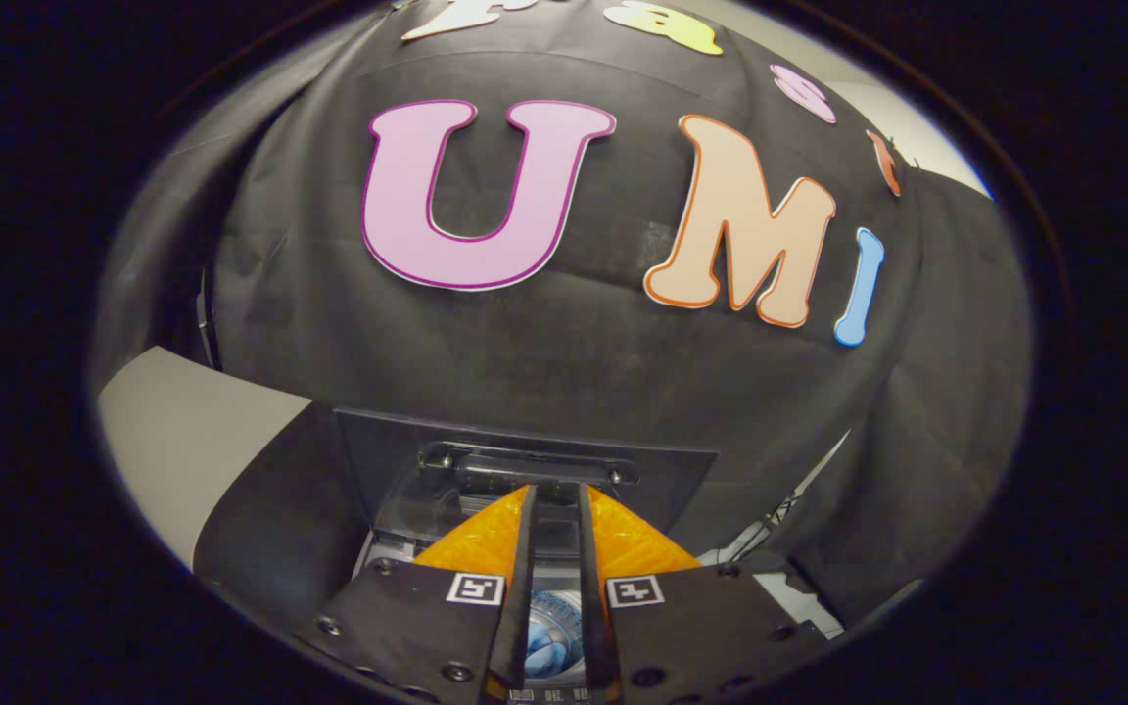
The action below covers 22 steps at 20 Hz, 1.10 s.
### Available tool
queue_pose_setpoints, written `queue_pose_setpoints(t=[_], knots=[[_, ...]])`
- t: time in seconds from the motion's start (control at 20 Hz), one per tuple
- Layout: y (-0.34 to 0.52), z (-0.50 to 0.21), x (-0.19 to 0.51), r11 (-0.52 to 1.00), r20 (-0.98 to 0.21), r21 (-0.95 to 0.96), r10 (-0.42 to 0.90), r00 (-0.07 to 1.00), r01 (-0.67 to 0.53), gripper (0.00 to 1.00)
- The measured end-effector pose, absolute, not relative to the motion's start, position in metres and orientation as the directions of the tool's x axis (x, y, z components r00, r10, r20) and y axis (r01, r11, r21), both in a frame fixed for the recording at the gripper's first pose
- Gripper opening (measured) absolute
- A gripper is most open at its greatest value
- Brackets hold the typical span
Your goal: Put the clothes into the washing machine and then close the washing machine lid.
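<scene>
The washing machine (398,573) sits just below and ahead of me with its lid (525,455) raised upright against the booth wall. The lid is a dark frame around a clear pane, with a handle bar (486,468) along its upper edge. My gripper (556,493) reaches up to that handle. Its two fingers stand close together with a narrow gap, and the tips press on the lid's handle part. Down between the fingers I see blue clothes (552,632) lying inside the drum.
A grey-white surface (182,441) lies to the left of the machine. Some cables (770,524) and a pale panel (799,597) lie to the right. The black cloth wall stands close behind the raised lid.
</scene>
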<state>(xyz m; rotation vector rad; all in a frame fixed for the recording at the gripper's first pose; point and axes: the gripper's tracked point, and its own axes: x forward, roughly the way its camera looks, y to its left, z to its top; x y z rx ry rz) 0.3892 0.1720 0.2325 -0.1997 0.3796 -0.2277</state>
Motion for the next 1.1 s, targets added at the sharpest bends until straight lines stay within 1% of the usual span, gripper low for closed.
queue_pose_setpoints(t=[0.6, 1.0, 1.1], knots=[[0.187, 0.223, 0.387, 0.969, -0.374, -0.208, -0.206, 0.904, 0.134, 0.24], [0.192, 0.222, 0.394, 0.969, -0.369, -0.219, -0.191, 0.910, 0.114, 0.99], [0.192, 0.225, 0.397, 0.967, -0.362, -0.226, -0.194, 0.912, 0.116, 0.98]])
